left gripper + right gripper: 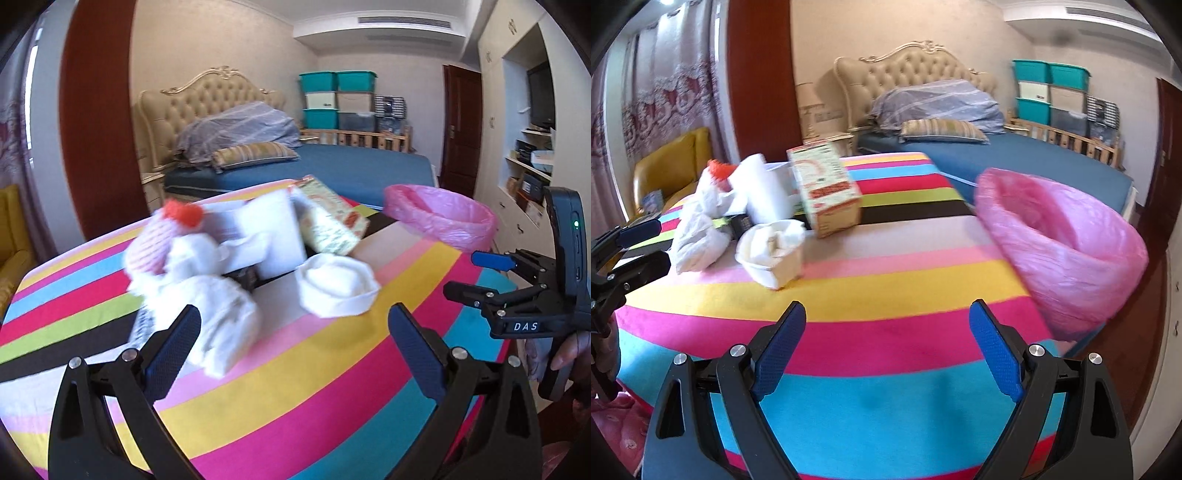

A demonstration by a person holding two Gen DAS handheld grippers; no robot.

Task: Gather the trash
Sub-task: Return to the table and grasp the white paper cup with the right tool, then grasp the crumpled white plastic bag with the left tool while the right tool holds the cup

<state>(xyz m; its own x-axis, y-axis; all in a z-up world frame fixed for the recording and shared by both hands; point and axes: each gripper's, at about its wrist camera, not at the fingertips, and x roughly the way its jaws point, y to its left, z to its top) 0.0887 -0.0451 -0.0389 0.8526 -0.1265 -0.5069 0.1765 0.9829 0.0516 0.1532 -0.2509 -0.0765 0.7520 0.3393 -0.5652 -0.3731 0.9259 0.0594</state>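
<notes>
Two grippers hang over a counter (886, 280) draped in soft cloth with bold stripes of pink, yellow, turquoise, green, black and white, set in a bedroom with a tufted beige headboard (908, 70), a blue-sheeted bed (1034, 158) and stacked teal storage bins (336, 96) at the far wall. The left gripper (295, 343) has its dark, textured pads spread wide apart and holds nothing; just ahead of its left finger lies a crumpled white tissue wad (221, 321), blurred, and ahead between the fingers a squat white paper cup stuffed with tissue (336, 288). Farther ahead sit a white rectangular box (273, 236), a cream cardboard carton with red print (332, 221), tilted, and a pinkish knit thing with a red top (166, 236), too blurred to name. The right gripper (886, 350) is likewise spread apart and empty above bare cloth, with the trash pile ahead to its left. Ahead on its right stands a round bin lined with a crinkled translucent pink plastic bag (1071, 251), at the counter's edge.
</notes>
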